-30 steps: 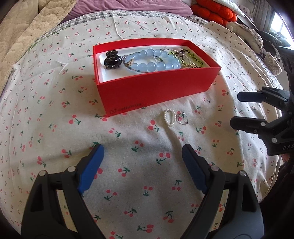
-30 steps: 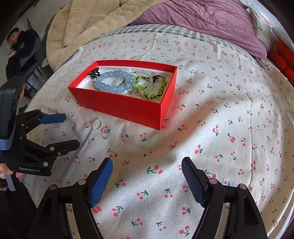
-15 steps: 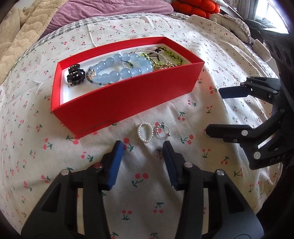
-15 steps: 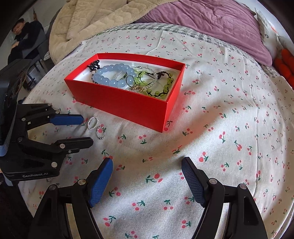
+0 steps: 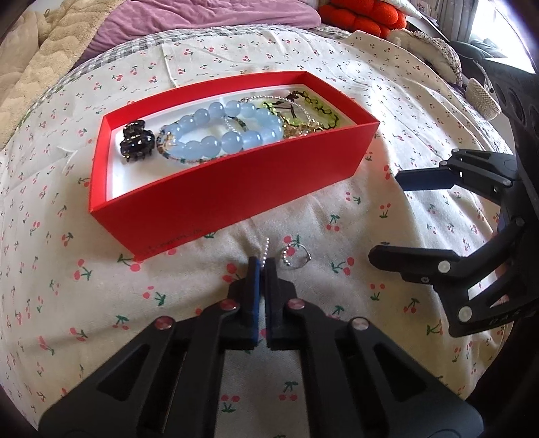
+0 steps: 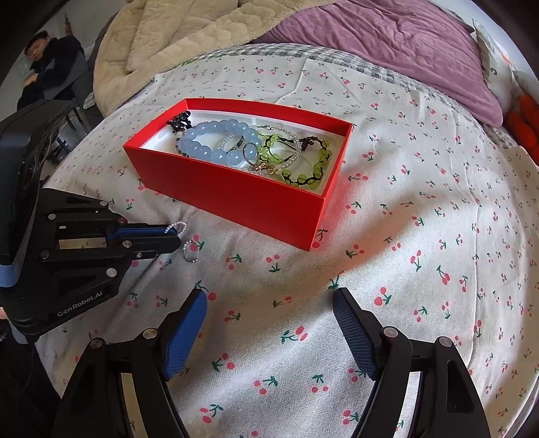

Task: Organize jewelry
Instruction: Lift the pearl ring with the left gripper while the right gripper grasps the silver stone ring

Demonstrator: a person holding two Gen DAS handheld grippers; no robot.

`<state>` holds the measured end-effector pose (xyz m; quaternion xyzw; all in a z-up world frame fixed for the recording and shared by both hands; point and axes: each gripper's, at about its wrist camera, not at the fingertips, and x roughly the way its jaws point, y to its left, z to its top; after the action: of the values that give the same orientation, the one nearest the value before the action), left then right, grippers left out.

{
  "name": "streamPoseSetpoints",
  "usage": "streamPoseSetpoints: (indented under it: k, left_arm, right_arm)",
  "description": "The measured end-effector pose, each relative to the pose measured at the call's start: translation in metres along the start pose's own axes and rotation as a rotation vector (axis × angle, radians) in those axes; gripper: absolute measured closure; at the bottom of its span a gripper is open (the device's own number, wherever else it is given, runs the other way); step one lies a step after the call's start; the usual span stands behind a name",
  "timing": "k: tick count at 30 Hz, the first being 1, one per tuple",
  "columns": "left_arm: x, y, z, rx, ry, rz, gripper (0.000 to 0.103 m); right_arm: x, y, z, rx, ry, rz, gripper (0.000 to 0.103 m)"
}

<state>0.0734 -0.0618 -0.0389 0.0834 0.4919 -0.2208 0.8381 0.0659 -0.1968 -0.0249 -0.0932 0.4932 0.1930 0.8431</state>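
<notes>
A red box (image 5: 235, 198) (image 6: 235, 188) on the cherry-print bedsheet holds a blue bead bracelet (image 5: 222, 134) (image 6: 215, 141), a black hair claw (image 5: 136, 141), green bead bracelets (image 6: 303, 161) and a ring. My left gripper (image 5: 262, 266) (image 6: 170, 236) is shut on a small pearl ring (image 5: 266, 249) (image 6: 177, 227), pinched upright in front of the box. A silver ring (image 5: 294, 257) (image 6: 190, 251) lies on the sheet just right of it. My right gripper (image 6: 269, 323) (image 5: 387, 219) is open and empty, hovering right of the rings.
A purple quilt (image 6: 387, 43) and a beige blanket (image 6: 175, 43) lie behind the box. Red cushions (image 5: 363, 17) sit at the far right. A seated person (image 6: 43, 67) is beside the bed on the left.
My left gripper moved forward to the pearl ring and closed on it; the ring now stands upright between the fingers. The right gripper stayed open and moved a little closer.
</notes>
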Motion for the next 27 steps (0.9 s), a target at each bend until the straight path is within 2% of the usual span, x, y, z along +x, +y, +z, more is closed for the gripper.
streamPoseSetpoints:
  k: [8,13,21,27]
  left_arm:
    - [-0.014,0.015,-0.015,-0.054,0.027,0.034,0.100]
    - [-0.020,0.029,-0.023,-0.100,0.039,0.036,0.100]
    - [-0.027,0.042,-0.032,-0.137,0.053,0.029,0.100]
    - [-0.029,0.047,-0.034,-0.147,0.057,0.019,0.100]
  right_arm:
    - [0.005,0.020,0.005,-0.050,-0.015,0.023,0.025]
    - [0.014,0.041,0.008,-0.102,-0.006,0.080,0.025]
    - [0.031,0.059,0.014,-0.118,0.009,0.089,0.026]
    - [0.036,0.053,0.022,-0.063,0.009,0.100,0.045]
